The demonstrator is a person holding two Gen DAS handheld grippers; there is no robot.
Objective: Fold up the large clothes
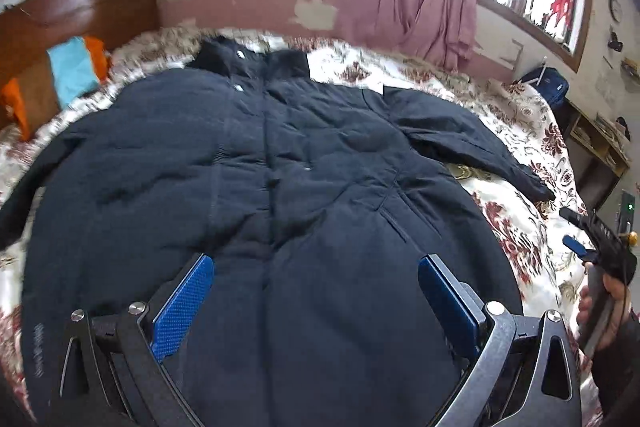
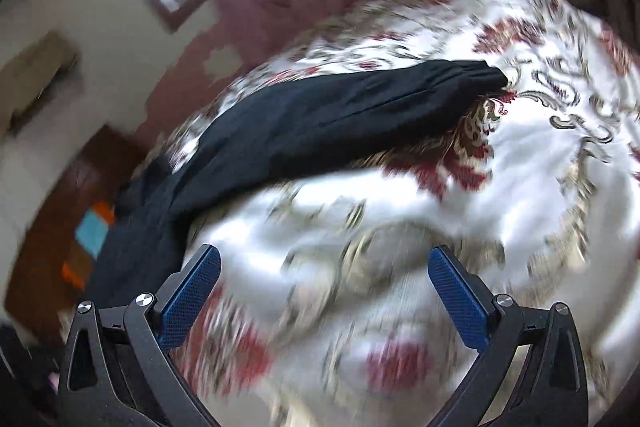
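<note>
on the bed (image 1: 516, 115) a dark coat (image 1: 256, 163) lies spread flat — left claw (image 1: 316, 279) over it, right claw (image 2: 324, 275) over the quilt, both wide open, empty.

Your right gripper (image 2: 324, 291) is hovering with its jaws spread wide over the floral bedspread (image 2: 540, 167), gripping nothing. The coat's dark sleeve (image 2: 340, 111) is lying stretched across the bedspread ahead, well apart from your fingertips (image 2: 444, 263).
</note>
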